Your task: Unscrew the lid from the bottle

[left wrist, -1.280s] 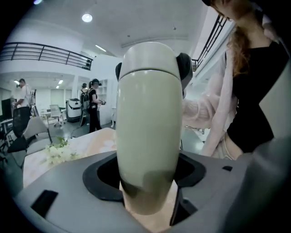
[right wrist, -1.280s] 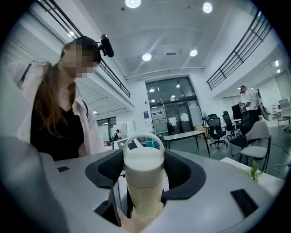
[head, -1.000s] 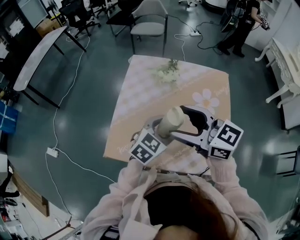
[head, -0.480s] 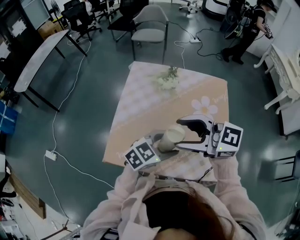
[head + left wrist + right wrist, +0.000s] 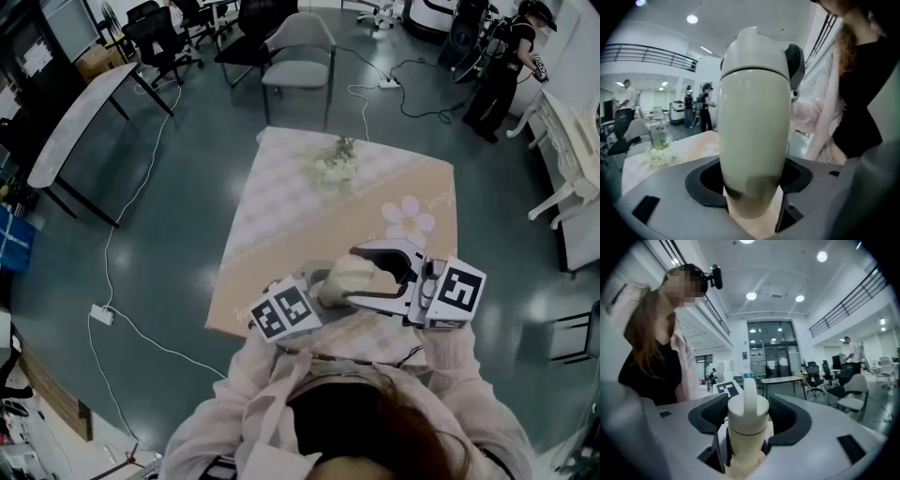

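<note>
A cream bottle is held in the air over the near edge of the table. My left gripper is shut on its lower body; in the left gripper view the bottle stands up between the dark pads, with the lid at the top. My right gripper comes in from the right, and its jaws have just been closing with the lid between them. In the right gripper view the lid, which has an upright loop, sits pinched between the pads of the right gripper.
A small bunch of white flowers lies at the table's far side. A grey chair stands beyond the table, a long table at the left. Cables run over the floor. A person stands at the far right.
The bottle has tipped over and dropped lower in the head view. The right gripper has slid left from beside the bottle's top and closed round the lid.
</note>
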Demonstrator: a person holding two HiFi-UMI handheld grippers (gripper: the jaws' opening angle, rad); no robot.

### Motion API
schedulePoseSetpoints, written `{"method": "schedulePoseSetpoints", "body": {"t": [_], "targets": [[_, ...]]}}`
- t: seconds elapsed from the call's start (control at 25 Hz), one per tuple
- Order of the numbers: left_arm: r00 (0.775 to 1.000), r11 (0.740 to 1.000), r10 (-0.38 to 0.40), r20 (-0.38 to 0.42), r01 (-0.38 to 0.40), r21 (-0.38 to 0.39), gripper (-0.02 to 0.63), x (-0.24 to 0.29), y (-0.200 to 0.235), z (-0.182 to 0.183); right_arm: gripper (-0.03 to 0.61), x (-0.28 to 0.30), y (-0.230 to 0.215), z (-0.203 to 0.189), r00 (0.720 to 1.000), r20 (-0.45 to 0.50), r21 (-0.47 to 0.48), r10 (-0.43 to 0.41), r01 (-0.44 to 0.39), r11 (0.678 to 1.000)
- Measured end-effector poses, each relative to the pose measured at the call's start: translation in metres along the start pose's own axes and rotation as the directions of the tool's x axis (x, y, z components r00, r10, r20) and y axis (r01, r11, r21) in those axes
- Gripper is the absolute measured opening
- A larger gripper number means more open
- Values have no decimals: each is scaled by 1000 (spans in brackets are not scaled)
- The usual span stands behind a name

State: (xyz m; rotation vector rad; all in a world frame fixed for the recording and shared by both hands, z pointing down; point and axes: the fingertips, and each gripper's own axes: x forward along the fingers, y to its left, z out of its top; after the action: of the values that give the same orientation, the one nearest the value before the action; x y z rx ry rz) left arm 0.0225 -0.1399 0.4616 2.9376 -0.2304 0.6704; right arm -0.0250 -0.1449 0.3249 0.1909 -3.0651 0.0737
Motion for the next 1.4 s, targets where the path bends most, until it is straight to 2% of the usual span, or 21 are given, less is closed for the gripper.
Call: {"method": "schedulePoseSetpoints", "body": {"t": [0.08,0.16,0.24,0.32,0.36,0.44,0.52,0.56,0.64,0.72,0.76,0.84,0.88,0.92,1.0,1.08,1.16,1.2,1.28,1.32,1.4], "targets": [[988,987,-149,24,148,55,314,-4,-21,9,288,-3,18,12,991,42,-82,129,-125,989],[976,974,-213,47,209,82,314,-7,-28,17,282,-9,22,16,984,56,-107,170,-163,981],[987,988,-152,56,150,49,314,-5,-16,19,302,-14,7,17,993,78,-38,88,-86,996],[999,999,-22,43,23,-26,314,-1,8,16,371,-18,-11,21,993,116,48,-37,32,998],[999,998,41,30,-40,-55,314,-1,19,14,374,-18,-15,22,988,126,64,-85,78,995],[993,991,120,2,-120,-61,314,0,31,13,350,-15,-20,20,983,95,28,-160,158,987],[991,990,135,-21,-136,-38,314,2,33,15,278,-14,-29,13,972,29,-25,-232,233,972],[991,991,128,-31,-129,-28,314,3,32,15,304,-14,-31,10,971,8,-32,-240,240,970],[996,997,80,-43,-80,-1,314,4,25,15,279,-13,-26,10,985,4,-32,-173,173,984],[998,998,-42,-47,43,37,314,2,8,14,279,-13,-11,15,999,24,-36,-33,34,999],[991,990,-125,-47,128,59,314,0,-4,14,278,-14,-2,18,998,38,-37,54,-52,998],[962,957,-269,-52,273,99,314,-3,-26,15,278,-19,14,20,972,68,-56,227,-223,973],[953,946,-300,-53,304,111,314,-3,-31,15,276,-21,17,21,957,83,-61,277,-272,960],[954,947,-297,-47,301,112,314,-3,-31,16,278,-22,16,21,955,97,-52,281,-277,959],[981,978,-194,-18,194,73,314,0,-16,18,324,-22,-1,19,980,112,10,164,-166,986],[1000,1000,-4,-9,4,3,314,1,9,18,388,-22,-17,14,995,98,79,-10,3,997],[991,991,133,-27,-134,-32,314,2,27,16,390,-19,-26,9,986,68,121,-155,146,982],[988,987,153,-35,-155,-35,314,4,29,15,376,-17,-30,6,977,49,121,-208,201,972],[992,993,116,-43,-118,-31,314,8,26,13,287,-14,-30,1,974,16,70,-224,223,972],[997,998,65,-43,-66,-20,314,10,19,12,290,-13,-25,0,984,5,38,-178,178,983],[995,996,-89,-37,89,13,314,10,-3,11,289,-13,-8,0,1000,1,7,-18,18,1000]]}}
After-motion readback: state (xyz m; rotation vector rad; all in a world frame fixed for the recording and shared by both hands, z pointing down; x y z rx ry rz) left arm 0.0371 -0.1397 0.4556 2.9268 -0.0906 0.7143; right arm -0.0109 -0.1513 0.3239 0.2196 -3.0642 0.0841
